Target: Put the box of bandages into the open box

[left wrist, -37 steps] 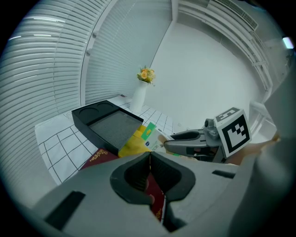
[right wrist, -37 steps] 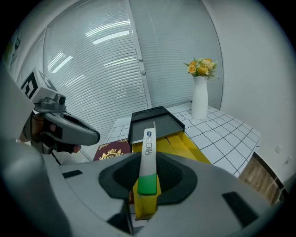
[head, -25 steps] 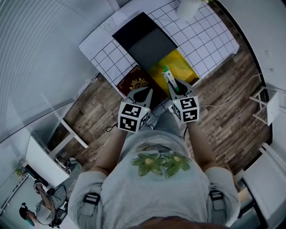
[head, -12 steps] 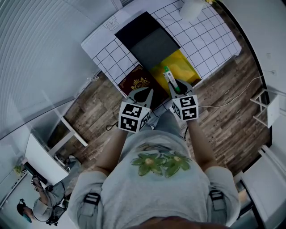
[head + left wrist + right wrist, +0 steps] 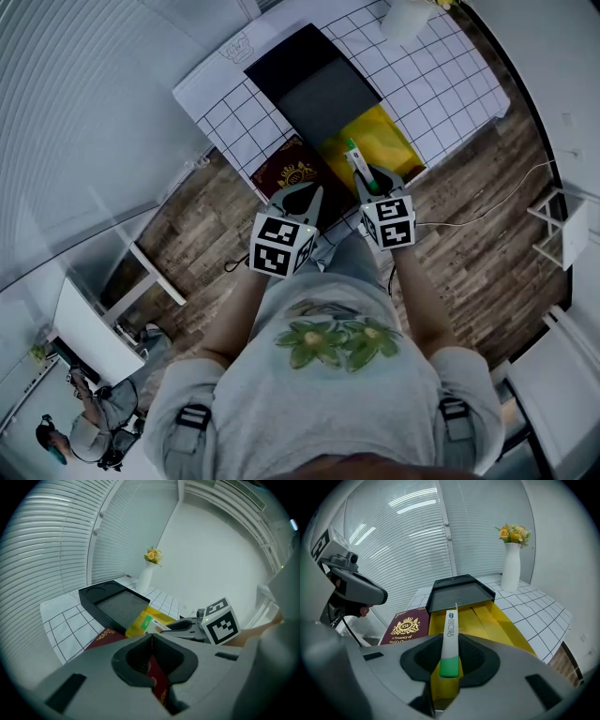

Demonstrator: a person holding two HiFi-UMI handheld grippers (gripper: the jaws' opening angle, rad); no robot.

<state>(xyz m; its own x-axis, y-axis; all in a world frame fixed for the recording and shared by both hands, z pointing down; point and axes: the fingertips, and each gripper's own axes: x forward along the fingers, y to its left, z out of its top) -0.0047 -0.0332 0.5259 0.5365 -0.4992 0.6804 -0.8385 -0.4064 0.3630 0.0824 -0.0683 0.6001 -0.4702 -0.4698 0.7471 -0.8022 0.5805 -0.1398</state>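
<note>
The bandage box [image 5: 450, 634], thin and white with a green end, stands edge-on between the pads of my right gripper [image 5: 450, 641], which is shut on it. In the head view the bandage box [image 5: 352, 157] pokes out ahead of the right gripper [image 5: 361, 176], over the near end of a yellow case [image 5: 373, 139]. The open black box [image 5: 314, 84] with a grey inner floor lies just beyond, on the checked tablecloth. My left gripper [image 5: 151, 637] is shut with nothing in it and hangs over a maroon book [image 5: 289, 172].
The maroon book [image 5: 405, 626] with a gold crest lies left of the yellow case [image 5: 492, 620]. A white vase [image 5: 511, 566] of flowers stands at the table's far end. The checked tablecloth [image 5: 441, 75] ends at wooden floor near my legs. A white shelf [image 5: 562, 225] stands right.
My right gripper with the bandage box has edged slightly forward toward the table. The left gripper has hardly moved.
</note>
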